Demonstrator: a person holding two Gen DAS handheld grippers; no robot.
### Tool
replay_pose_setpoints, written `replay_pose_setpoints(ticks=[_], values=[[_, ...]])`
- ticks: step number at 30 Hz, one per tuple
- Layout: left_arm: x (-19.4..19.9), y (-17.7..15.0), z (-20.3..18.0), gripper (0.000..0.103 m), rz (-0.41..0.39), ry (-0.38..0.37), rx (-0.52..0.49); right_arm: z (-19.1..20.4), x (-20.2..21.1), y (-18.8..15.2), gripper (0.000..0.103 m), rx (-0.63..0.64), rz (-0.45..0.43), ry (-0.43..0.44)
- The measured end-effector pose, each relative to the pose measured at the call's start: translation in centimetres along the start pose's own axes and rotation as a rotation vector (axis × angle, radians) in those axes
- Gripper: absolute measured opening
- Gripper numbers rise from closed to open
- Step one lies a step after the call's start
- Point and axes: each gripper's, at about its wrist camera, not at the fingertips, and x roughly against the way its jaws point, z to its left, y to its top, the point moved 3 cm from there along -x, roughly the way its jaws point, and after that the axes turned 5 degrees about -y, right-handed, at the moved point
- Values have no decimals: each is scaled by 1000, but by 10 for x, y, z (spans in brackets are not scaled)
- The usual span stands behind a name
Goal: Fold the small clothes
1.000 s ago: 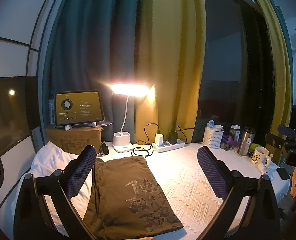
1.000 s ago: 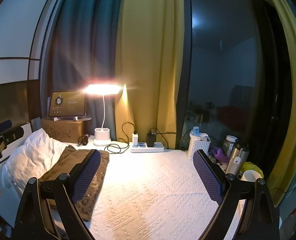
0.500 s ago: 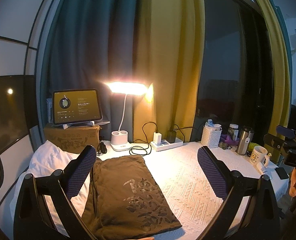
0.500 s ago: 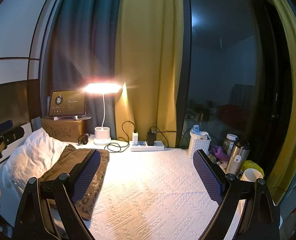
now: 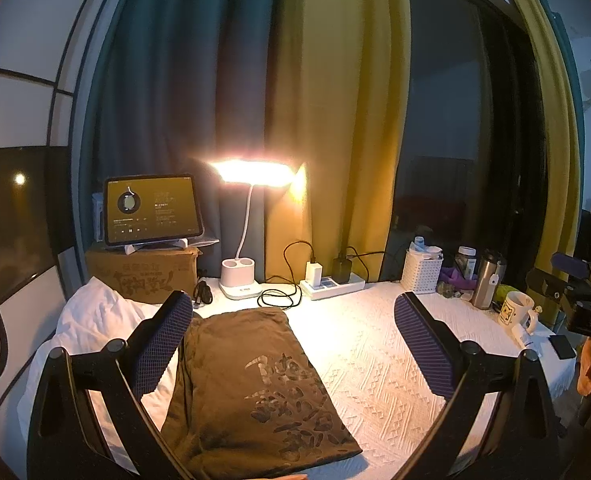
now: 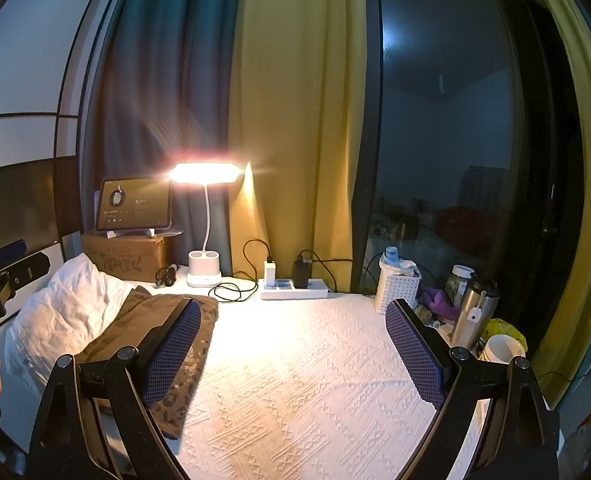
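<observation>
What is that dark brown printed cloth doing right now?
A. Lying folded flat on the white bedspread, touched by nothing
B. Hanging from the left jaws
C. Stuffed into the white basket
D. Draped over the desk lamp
A: the brown garment lies folded flat on the white bedspread, and both the left gripper and the right gripper hover open and empty above it.

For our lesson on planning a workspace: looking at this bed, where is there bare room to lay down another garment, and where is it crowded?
The widest free patch is the white bedspread, bordered by the folded brown shirt on the left, the power strip at the back, and the white basket and metal flask on the right. That right edge is crowded, with a mug and phone too.
</observation>
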Motion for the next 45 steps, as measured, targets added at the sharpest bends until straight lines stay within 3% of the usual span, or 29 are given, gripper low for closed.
replay_pose_setpoints(ticks=[45], values=[[-3,-1,3,100,16,-31,-3,7,-4,-2,95,14,17,5]])
